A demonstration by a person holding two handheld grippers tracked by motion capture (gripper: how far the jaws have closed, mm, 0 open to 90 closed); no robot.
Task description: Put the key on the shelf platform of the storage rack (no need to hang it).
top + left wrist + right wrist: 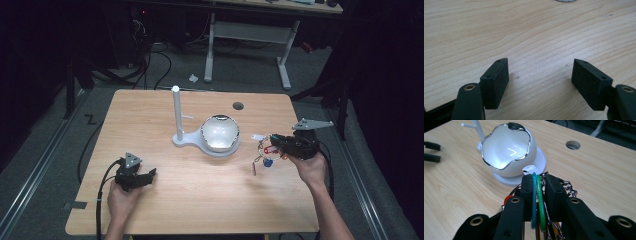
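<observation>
Keys (263,152) hang clamped in the right gripper (278,141) at three o'clock of the white bowl stand (219,134). Left gripper (148,175), jaws apart, rests at seven o'clock on the wooden table (200,200); dark room, grey carpet (40,165) around.

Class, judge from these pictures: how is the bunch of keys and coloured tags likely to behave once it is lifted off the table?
The bunch of keys will probably be floppy: chain links and tags hang loose below the right gripper. It may swing and jingle, since just the blue and green tags are pinched. It looks light for its size.
</observation>
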